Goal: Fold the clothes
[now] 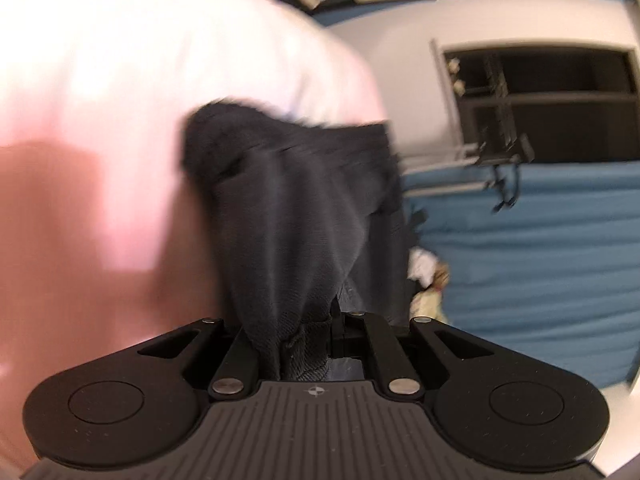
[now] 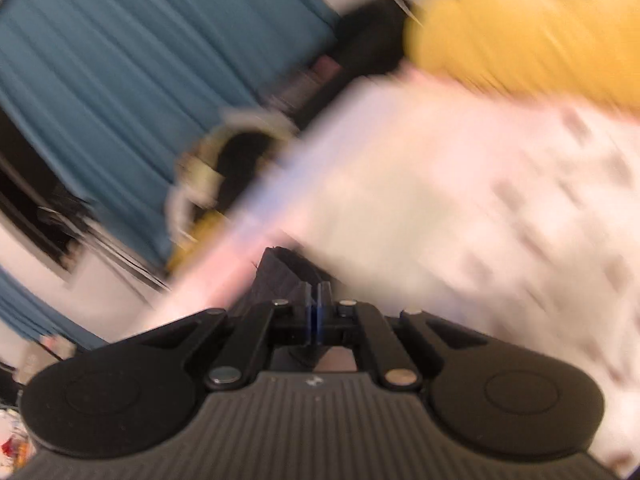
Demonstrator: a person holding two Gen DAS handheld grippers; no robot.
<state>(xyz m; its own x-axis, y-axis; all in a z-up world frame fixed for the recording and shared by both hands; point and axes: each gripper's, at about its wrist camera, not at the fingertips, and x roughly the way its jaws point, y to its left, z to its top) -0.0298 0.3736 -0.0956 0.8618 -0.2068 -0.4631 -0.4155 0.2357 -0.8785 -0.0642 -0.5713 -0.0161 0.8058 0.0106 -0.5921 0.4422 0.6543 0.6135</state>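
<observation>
A dark navy garment hangs bunched in front of my left gripper, which is shut on its fabric; the cloth covers the fingertips. It stretches up toward a white and pink bed surface. My right gripper is shut, with a small edge of the same dark cloth pinched at its fingertips. The right wrist view is strongly motion-blurred.
Blue curtains and a dark window lie to the right in the left wrist view. In the right wrist view there are blue curtains, a yellow pillow or blanket and white patterned bedding.
</observation>
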